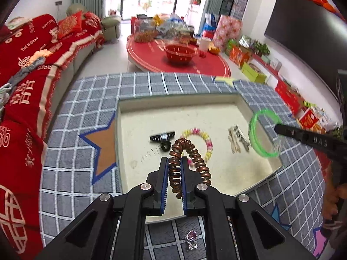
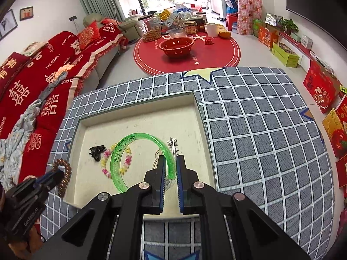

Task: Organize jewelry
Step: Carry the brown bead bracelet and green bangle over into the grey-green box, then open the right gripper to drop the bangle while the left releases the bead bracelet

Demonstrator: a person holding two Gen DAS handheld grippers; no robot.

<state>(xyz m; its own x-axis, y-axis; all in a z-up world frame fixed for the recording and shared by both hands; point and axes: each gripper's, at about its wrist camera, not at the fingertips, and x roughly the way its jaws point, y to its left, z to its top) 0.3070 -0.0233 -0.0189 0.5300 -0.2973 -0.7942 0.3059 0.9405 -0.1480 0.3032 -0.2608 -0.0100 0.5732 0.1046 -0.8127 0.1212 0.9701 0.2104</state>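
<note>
Carrying is the step in hand, as I read it: both pieces are up in the air over the cream tray [image 1: 243, 106] that sits on the checked grey tabletop [image 2: 260, 130], and neither has been set down. The left gripper [image 1: 175, 162] is pinched narrow on the copper spiral hair tie [image 1: 188, 151], whose coil loops up out of the jaws. The right gripper [image 2: 169, 162] is closed tight on the rim of the green bangle [image 2: 121, 151], which stands out to its left above the tray.

Inside the tray lie a black hair claw [image 1: 162, 139], a pastel bead bracelet [image 1: 200, 138] and a silvery hair clip [image 1: 237, 139], each apart from the others on the floor of it. A pink-stone ring [image 1: 192, 238] lies outside on the cloth, near the tray's near edge.

Next, I'd judge, each gripper needs lowering to a bare patch of tray and then opening, so the bangle and coil don't land on what's already there
</note>
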